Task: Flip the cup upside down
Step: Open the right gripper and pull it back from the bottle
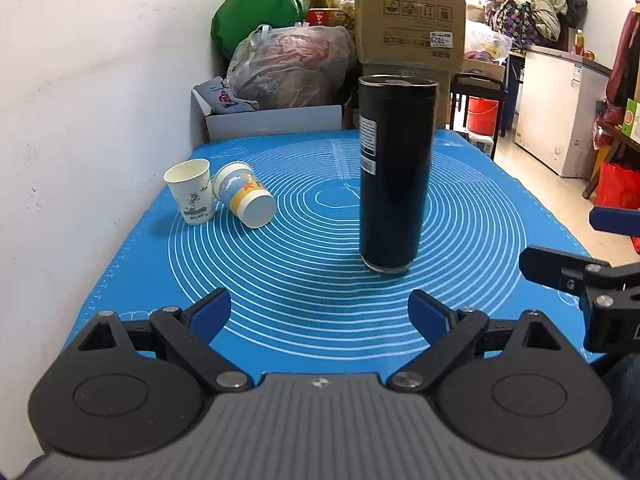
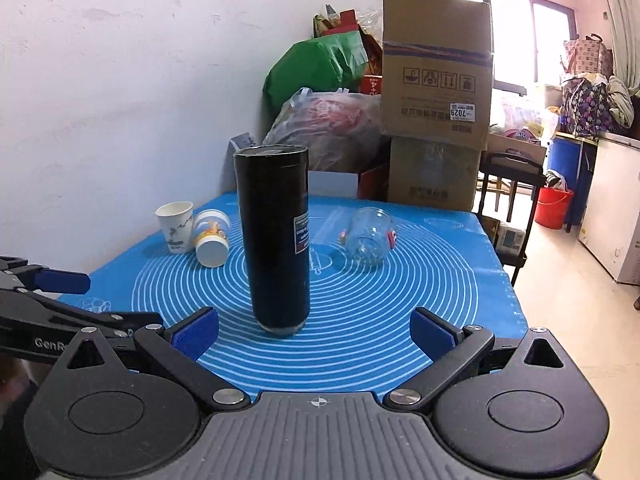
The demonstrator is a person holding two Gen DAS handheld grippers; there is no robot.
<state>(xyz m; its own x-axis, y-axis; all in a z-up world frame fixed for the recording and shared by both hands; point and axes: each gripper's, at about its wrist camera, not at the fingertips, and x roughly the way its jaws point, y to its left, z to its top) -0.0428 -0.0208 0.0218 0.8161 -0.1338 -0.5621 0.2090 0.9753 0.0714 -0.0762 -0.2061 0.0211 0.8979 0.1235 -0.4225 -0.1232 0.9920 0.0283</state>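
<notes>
A tall black cup (image 1: pixel 394 172) stands on end on the blue mat (image 1: pixel 312 304); it also shows in the right wrist view (image 2: pixel 277 236). A silver rim shows at its bottom end. My left gripper (image 1: pixel 320 314) is open and empty, short of the cup and a little left of it. My right gripper (image 2: pixel 314 334) is open and empty, just in front of the cup's base. Each gripper shows at the edge of the other's view.
A white paper cup (image 1: pixel 190 192) stands upright at the far left, with a printed paper cup (image 1: pixel 244 194) lying against it. A clear glass jar (image 2: pixel 370 236) lies on its side behind the black cup. Boxes and bags crowd the table's far edge.
</notes>
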